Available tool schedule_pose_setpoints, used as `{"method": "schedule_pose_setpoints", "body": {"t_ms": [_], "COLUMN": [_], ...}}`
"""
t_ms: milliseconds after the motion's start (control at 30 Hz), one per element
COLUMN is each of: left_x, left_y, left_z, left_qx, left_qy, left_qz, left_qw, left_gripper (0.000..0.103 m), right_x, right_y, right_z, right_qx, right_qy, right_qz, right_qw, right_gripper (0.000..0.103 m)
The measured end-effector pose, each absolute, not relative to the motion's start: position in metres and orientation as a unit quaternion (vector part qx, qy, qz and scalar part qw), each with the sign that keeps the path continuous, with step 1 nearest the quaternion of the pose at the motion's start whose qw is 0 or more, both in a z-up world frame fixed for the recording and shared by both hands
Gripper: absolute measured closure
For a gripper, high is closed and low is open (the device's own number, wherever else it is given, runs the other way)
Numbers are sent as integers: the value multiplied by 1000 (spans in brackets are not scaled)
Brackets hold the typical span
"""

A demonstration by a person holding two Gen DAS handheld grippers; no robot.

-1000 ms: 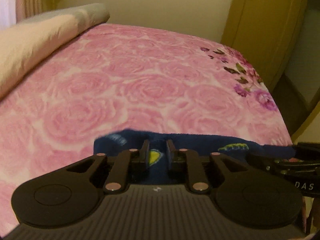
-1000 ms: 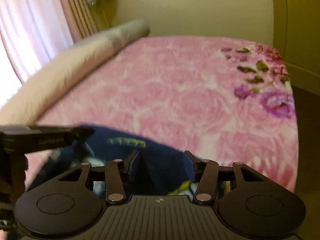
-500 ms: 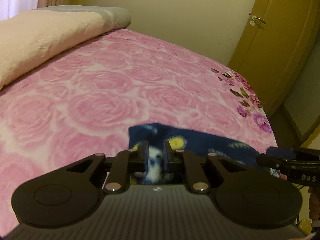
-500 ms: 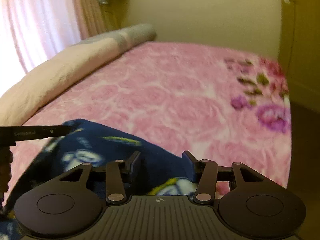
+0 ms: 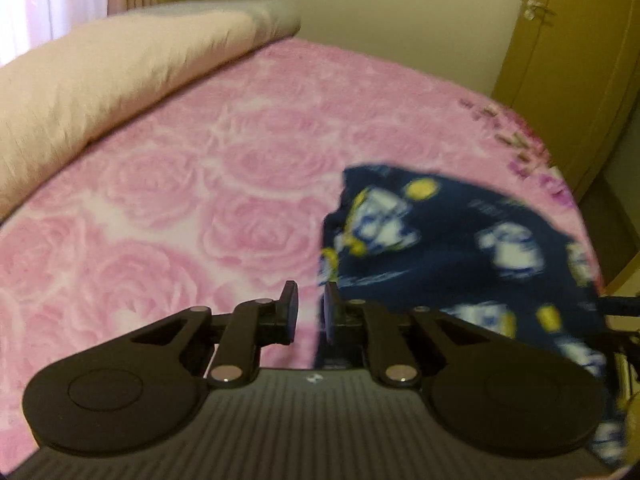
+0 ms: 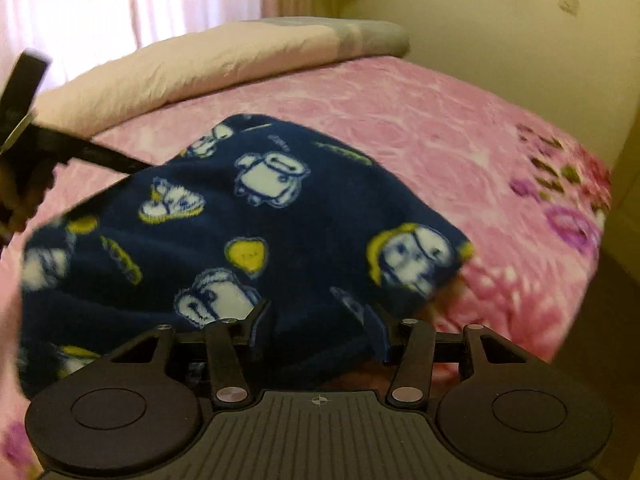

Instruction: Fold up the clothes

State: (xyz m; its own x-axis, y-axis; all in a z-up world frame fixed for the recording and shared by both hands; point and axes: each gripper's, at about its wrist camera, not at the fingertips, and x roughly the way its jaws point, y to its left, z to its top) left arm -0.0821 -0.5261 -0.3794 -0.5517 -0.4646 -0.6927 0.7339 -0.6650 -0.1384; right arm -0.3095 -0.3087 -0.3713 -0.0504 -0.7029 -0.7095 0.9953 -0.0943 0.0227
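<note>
**Fleece lifted between both grippers**

Since a second ago the navy fleece (image 5: 460, 240) has come up off the bed. It was a low strip behind my fingers; it now hangs as one broad sheet, to the right in the left wrist view and across the middle in the right wrist view.

Nearest are my two grippers, each with two black fingers on hinged plastic arms. The left gripper (image 5: 308, 308) has just been closing. Its fingers stand almost together, pinching the fleece's near edge, though only a sliver of cloth shows between them. The right gripper (image 6: 320, 328) is clenched on a thick bunch of the same fleece, which fills the space between its fingers and drapes over them.

There is one garment. It is soft and fuzzy, dark blue, printed with white robot figures and yellow shapes. It is stretched between both grippers above the bed's near right part, and its right hem hangs clear of the cover.

Under it lies one pink bedspread (image 5: 180, 200), plush, patterned with large roses and with purple flowers along its far right edge. At the far left side rests one long rolled quilt (image 5: 100, 80), cream with a grey end. Behind that hang pale curtains (image 6: 120, 0), with a plain cream wall (image 5: 400, 20) and one yellow-brown wooden door (image 5: 580, 60) to the right.
</note>
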Motion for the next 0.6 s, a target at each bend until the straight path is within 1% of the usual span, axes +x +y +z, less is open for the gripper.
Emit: {"method": "schedule_pose_setpoints", "body": {"t_ms": [100, 167, 267, 333, 367, 467, 600], "left_x": [-93, -102, -111, -109, -103, -91, -91], "left_y": [-493, -470, -444, -432, -429, -427, -421], "left_z": [-357, -356, -372, -384, -384, -376, -357], "left_qx": [342, 374, 442, 478, 477, 466, 449], "left_qy": [173, 152, 112, 80, 80, 109, 112], "left_qz": [-869, -871, -853, -833, -832, -826, -827], "left_qw": [311, 279, 256, 267, 271, 299, 318], "left_gripper": [93, 92, 92, 92, 92, 92, 93], "right_x": [-298, -286, -265, -258, -257, -265, -268], "right_y": [-307, -310, -313, -310, -305, -286, -278], "right_z": [-351, -345, -356, -371, -376, -376, -366], "right_qx": [295, 307, 322, 343, 343, 354, 358], "right_qy": [214, 197, 213, 253, 265, 265, 275], "right_qz": [-676, -657, -634, -623, -622, -620, -621], "right_qw": [641, 660, 670, 656, 652, 649, 640], "right_gripper": [53, 53, 53, 53, 53, 53, 53]}}
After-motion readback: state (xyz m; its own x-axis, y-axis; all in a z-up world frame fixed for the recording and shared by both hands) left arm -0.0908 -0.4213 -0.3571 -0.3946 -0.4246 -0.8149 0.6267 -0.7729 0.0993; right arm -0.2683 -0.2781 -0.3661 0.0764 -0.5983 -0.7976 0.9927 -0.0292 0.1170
